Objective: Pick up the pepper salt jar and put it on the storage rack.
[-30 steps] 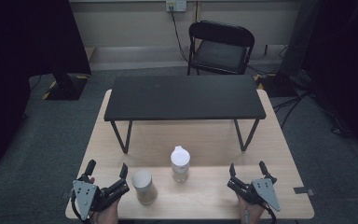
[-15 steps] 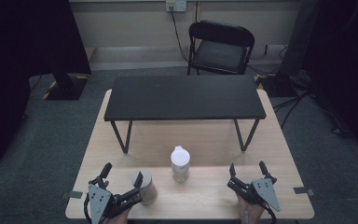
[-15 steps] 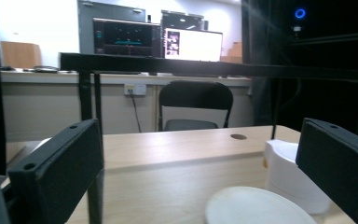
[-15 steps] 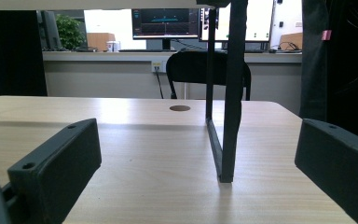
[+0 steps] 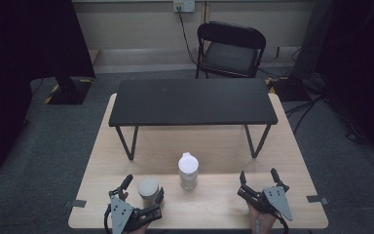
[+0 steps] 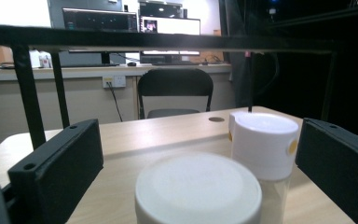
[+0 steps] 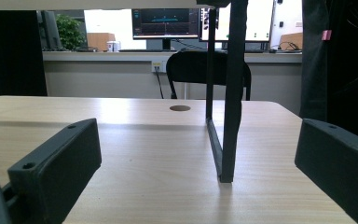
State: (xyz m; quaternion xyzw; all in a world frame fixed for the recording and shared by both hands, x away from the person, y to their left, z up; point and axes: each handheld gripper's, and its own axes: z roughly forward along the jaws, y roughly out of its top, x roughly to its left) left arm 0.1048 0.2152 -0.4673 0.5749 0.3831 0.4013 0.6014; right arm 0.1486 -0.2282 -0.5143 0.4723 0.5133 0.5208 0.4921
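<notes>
At the near edge of the light wooden table (image 5: 224, 146), the left gripper (image 5: 142, 190) has its two black jaws spread wide on either side of a short jar with a round white lid (image 5: 148, 190); in the left gripper view that jar (image 6: 198, 191) sits low between the jaws, with open gaps to both, so nothing is being pinched. Just beyond it and a little to the right stands a taller clear bottle with a white cap (image 5: 188, 169), near the jar, though I cannot tell whether the two touch; the left gripper view shows the bottle (image 6: 264, 149) upright, with a small yellowish mark on the side of its cap. The right gripper (image 5: 258, 178) rests well apart from both containers at the near right part of the table, its jaws likewise spread with only bare tabletop between them. In the right gripper view, one thin black metal leg (image 7: 228, 93) of the low black shelf (image 5: 192, 101) stands on the wood straight ahead. That shelf spans the far half of the table on slanted legs. Behind the table a black folding chair (image 5: 231, 48) faces it, and a wall socket (image 5: 184, 6) with a cable sits above the chair's left side.
</notes>
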